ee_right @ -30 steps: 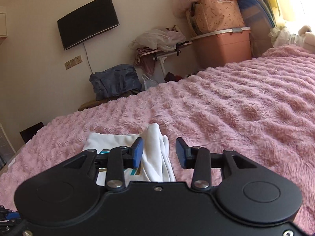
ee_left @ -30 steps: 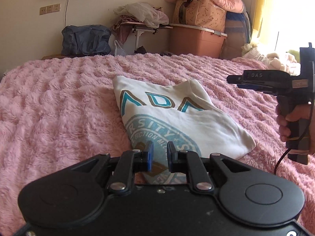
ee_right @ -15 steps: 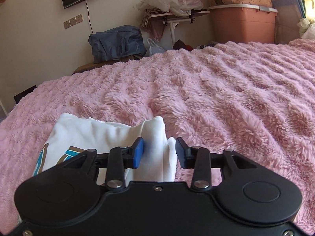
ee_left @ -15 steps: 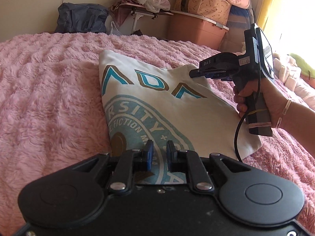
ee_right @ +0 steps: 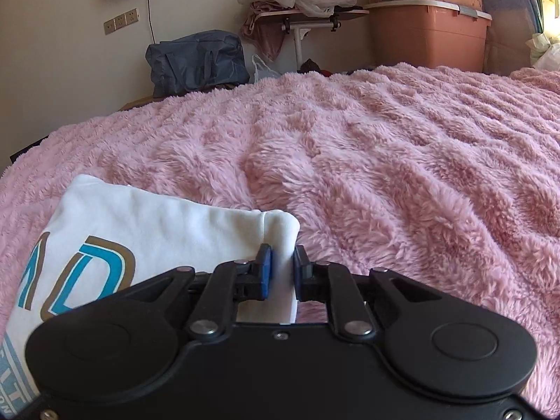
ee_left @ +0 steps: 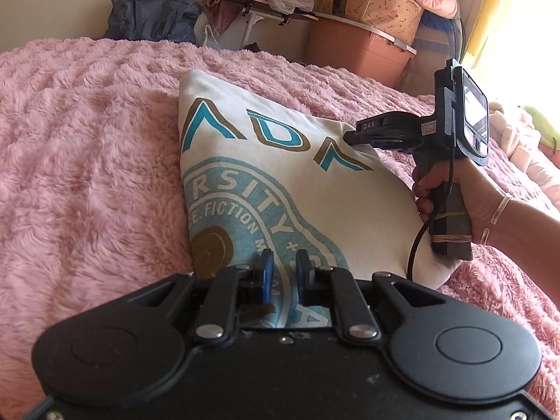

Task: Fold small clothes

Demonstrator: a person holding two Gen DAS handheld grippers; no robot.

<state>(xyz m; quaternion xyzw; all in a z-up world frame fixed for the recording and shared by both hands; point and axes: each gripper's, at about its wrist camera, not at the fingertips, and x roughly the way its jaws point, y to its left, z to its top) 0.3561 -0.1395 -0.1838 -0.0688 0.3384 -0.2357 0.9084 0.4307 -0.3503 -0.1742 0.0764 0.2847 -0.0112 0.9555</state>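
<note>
Folded white cotton T-shirt with a teal-and-brown print (ee_left: 280, 189) lying on the fluffy pink bed blanket (ee_right: 385, 161). The right tool (ee_right: 282, 269) has just been closing and is clamped on the shirt's far corner. The left tool (ee_left: 284, 273), narrowly parted, straddles the printed near edge; whether it grips is unclear.

One shirt (ee_left: 280, 182), two grippers (ee_left: 282, 273) (ee_right: 280, 269)
</note>
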